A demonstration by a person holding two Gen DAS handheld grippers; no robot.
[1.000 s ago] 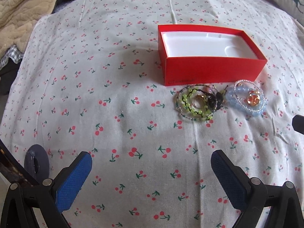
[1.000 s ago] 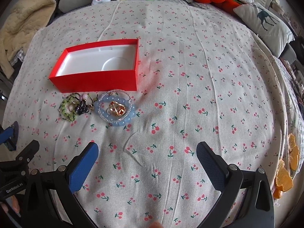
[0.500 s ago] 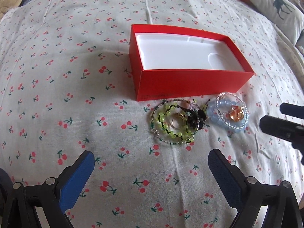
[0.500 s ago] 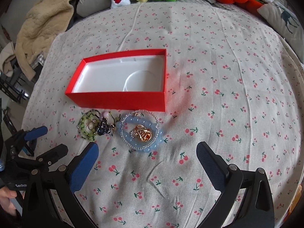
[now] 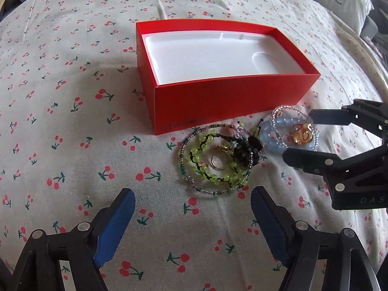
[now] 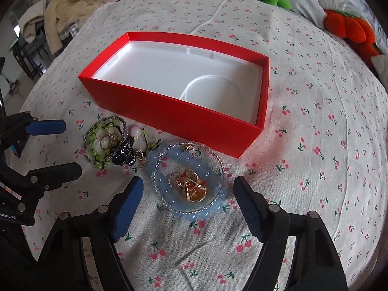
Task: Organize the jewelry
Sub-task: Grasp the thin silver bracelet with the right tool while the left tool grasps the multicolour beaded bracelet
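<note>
The jewelry (image 6: 191,184) on the bed (image 6: 315,145) is being straddled untouched by two closing hand-held grippers, right (image 6: 188,203) and left (image 5: 192,208), so tangled strands risk being snagged and dragged together.

Both tools share one build. The left gripper (image 5: 192,220) has two black angular fingers, each lined on its inner face with a blue textured pad (image 5: 114,228), and round silver screws (image 5: 83,226) sit on the linkage behind the pads. The right gripper (image 6: 188,206) looks the same: black struts, blue pads, silver screw heads (image 6: 275,208). On its black body, behind the jaws, pale raised letters (image 5: 372,200) read "DAS".
</note>
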